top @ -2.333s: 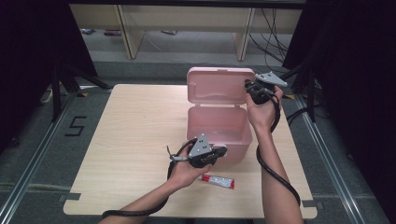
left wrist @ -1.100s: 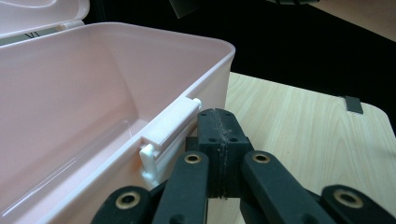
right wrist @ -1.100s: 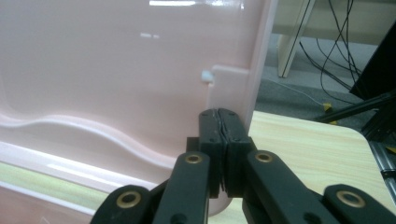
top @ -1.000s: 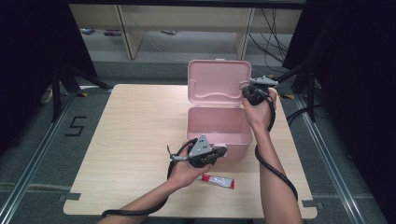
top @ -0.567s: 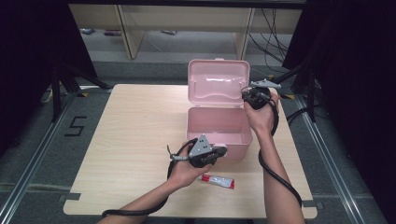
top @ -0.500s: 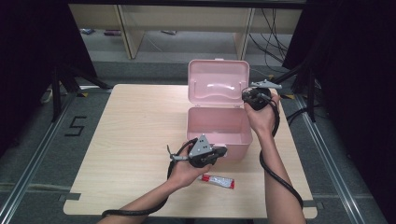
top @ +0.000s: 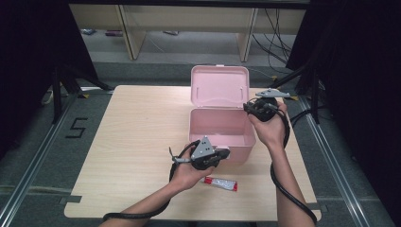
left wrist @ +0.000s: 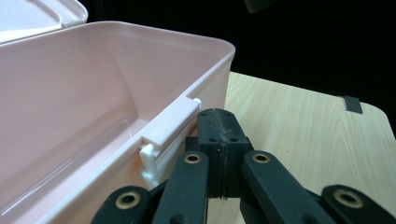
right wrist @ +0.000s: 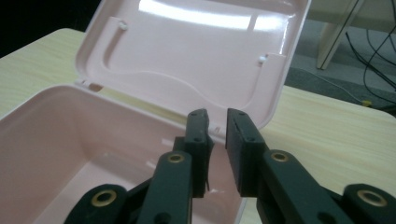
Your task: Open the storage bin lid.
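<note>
Pink box (top: 221, 126) lid (top: 219, 87), freed as my right gripper (right wrist: 216, 135) has just been opening with nothing between, may flop shut; left gripper (left wrist: 218, 140) stays closed, empty.

Pink box (top: 220, 124), pale wood-grain table (top: 127, 137), red-white tube (top: 220, 184).

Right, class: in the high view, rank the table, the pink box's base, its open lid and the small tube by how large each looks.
1. table, clearly largest.
2. pink box's base and its open lid: about alike, and the lid stands upright farther from the camera, so I won't rank them.
3. small tube, smallest.
</note>
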{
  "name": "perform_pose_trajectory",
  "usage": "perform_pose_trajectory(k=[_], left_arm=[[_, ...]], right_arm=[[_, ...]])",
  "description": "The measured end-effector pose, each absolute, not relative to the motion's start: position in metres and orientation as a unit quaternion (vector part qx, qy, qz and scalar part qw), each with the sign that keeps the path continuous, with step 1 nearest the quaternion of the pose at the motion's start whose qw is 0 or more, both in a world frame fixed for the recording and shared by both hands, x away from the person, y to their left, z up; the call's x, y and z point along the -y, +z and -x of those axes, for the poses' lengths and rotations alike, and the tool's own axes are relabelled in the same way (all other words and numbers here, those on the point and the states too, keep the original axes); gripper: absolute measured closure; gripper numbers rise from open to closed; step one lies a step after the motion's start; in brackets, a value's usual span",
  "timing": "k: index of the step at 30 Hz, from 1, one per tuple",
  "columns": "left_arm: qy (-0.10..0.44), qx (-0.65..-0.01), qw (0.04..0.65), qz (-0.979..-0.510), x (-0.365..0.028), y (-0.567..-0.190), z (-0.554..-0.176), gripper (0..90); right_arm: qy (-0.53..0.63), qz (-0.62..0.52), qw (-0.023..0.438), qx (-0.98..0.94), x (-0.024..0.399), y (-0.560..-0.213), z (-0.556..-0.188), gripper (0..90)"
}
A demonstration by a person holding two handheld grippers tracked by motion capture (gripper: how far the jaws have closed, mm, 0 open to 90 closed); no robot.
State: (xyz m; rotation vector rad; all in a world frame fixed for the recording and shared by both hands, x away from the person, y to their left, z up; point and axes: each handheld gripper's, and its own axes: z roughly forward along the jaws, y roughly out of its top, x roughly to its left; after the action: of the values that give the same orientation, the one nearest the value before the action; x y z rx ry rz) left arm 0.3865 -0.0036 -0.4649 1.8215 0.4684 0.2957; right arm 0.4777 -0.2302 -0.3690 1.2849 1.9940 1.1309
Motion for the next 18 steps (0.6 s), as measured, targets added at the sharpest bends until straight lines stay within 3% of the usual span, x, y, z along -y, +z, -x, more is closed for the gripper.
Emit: perform_pose_trajectory(k=[18], left_arm=[[0.128,-0.202,0.579,-0.78,0.004,-0.464,-0.386,89.3]], right_arm=[[0.404,-0.428,0.234,-0.774,0.238,-0.371,-0.413,73.1]])
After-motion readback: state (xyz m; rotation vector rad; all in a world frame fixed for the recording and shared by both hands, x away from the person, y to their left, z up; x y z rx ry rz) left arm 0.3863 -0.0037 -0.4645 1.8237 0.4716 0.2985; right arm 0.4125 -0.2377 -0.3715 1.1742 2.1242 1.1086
